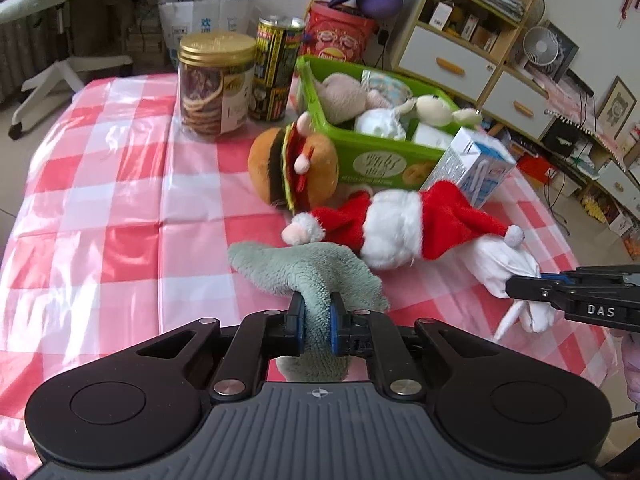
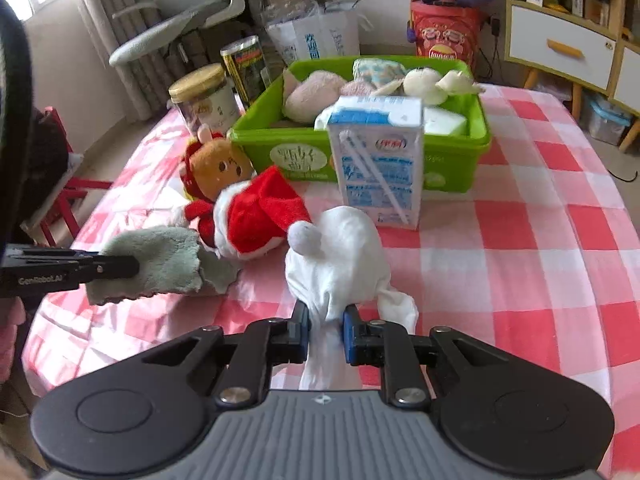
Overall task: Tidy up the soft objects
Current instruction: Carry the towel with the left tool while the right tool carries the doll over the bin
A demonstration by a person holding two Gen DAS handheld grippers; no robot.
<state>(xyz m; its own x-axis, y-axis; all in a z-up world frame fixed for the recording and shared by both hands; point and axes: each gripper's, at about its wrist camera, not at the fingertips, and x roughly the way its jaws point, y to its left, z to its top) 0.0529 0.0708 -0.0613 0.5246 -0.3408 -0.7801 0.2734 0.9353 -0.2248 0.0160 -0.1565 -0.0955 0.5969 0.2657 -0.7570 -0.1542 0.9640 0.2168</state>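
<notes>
My left gripper (image 1: 316,312) is shut on a grey-green fluffy cloth (image 1: 308,268), whose bulk bunches up beyond the pads; the same cloth (image 2: 160,264) shows at the left of the right wrist view. My right gripper (image 2: 326,320) is shut on a white cloth (image 2: 340,256), seen also at the right of the left wrist view as the white cloth (image 1: 500,268). Between them lies a red-and-white Santa plush (image 1: 400,224), its pompom resting on the white cloth. A burger plush (image 1: 296,168) leans against a green basket (image 1: 384,160) that holds several soft toys.
A blue-and-white milk carton (image 2: 378,164) stands in front of the basket. A gold-lidded jar (image 1: 214,84) and a yellow-black can (image 1: 276,68) stand at the back of the pink checked tablecloth (image 1: 120,200). Shelves, a red bucket and a chair surround the table.
</notes>
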